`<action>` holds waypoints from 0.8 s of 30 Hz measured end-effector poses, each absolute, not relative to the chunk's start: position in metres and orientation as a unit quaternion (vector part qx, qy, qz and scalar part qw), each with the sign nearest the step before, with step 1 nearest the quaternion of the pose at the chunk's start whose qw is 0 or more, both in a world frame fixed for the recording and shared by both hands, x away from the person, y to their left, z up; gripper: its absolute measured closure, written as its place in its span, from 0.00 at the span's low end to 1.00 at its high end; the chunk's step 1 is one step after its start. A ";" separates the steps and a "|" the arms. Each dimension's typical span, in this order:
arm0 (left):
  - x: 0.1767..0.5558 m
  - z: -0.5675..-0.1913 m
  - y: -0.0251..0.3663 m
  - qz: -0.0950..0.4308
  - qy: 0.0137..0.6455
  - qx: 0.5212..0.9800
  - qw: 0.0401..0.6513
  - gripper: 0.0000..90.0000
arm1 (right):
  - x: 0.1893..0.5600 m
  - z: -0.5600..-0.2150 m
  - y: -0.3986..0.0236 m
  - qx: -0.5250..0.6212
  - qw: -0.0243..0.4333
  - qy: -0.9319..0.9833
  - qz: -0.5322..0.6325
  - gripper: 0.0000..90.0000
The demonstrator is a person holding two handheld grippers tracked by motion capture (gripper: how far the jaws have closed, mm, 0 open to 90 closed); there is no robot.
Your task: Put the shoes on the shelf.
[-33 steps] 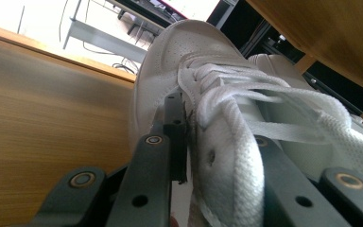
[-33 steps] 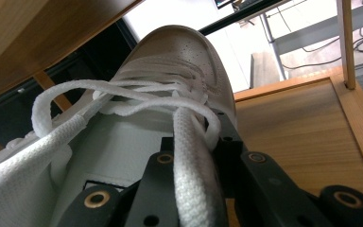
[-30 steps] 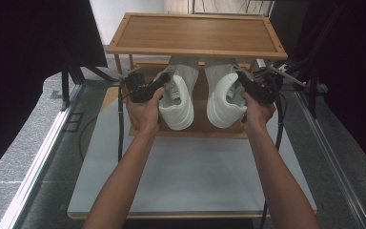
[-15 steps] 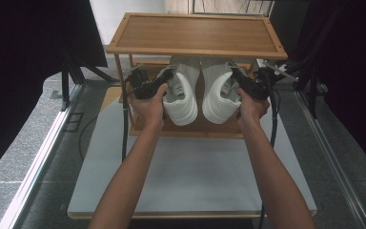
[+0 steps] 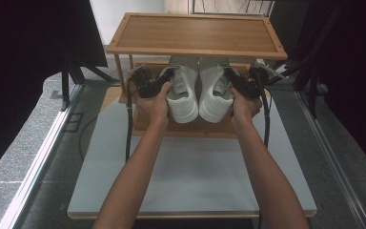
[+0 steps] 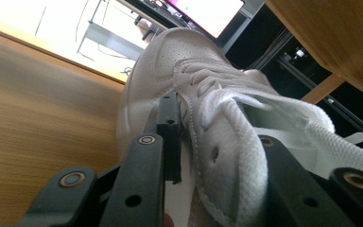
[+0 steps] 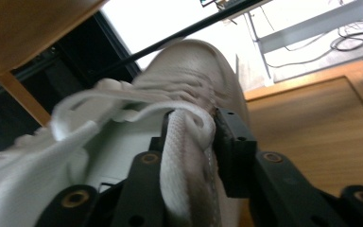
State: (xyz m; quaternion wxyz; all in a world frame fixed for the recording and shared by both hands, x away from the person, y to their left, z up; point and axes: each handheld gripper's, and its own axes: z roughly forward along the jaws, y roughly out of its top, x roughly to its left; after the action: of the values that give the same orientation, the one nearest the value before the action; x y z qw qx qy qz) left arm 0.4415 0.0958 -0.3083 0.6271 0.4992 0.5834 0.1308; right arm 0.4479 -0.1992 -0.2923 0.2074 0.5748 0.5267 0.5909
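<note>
Shoes sit side by side on the lower shelf [image 5: 205,128] of the wooden rack, just above the middle of the high view, toes pointing away under the top shelf [image 5: 195,33], and you have one set of tongs on each. At the left of that view your left hand [image 5: 153,104] carries the left tongs [image 5: 164,82] against the outer side of the left shoe [image 5: 183,95]; the left gripper view shows the collar wall of this shoe [image 6: 217,142] standing between the two black jaws, one jaw inside the opening and one outside, and those jaws have just been opening, so you cannot tell whether the pads still press the wall. The two shoes stand close together at the centre. To the right, the right shoe [image 5: 214,93] is met on its outer side by the right tongs [image 5: 233,83] in your right hand [image 5: 244,105]; the right gripper view shows its padded collar [image 7: 184,156] lying between the jaws, which have also just been opening, with the outer jaw close against the side, and the grip cannot be judged there either. Both forearms rise from the lower edge over the pale counter [image 5: 195,181].
</note>
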 end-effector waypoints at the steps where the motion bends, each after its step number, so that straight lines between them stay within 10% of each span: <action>1: 0.443 -0.308 0.095 0.126 0.585 0.492 0.632 0.80 | 0.449 -0.292 -0.198 0.571 0.211 0.531 0.589 0.76; 12: 0.418 -0.278 0.095 0.118 0.500 0.529 0.675 0.59 | 0.431 -0.280 -0.195 0.515 0.210 0.546 0.627 0.56; 24: 0.341 -0.290 0.120 0.143 0.430 0.627 0.634 0.94 | 0.342 -0.276 -0.216 0.393 0.218 0.632 0.631 0.95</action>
State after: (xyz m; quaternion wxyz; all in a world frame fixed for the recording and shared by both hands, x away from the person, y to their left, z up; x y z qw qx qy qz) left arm 0.3406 0.1198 -0.2902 0.6339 0.6271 0.4296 0.1425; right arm 0.3418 -0.2164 -0.2760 0.2178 0.3935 0.6320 0.6311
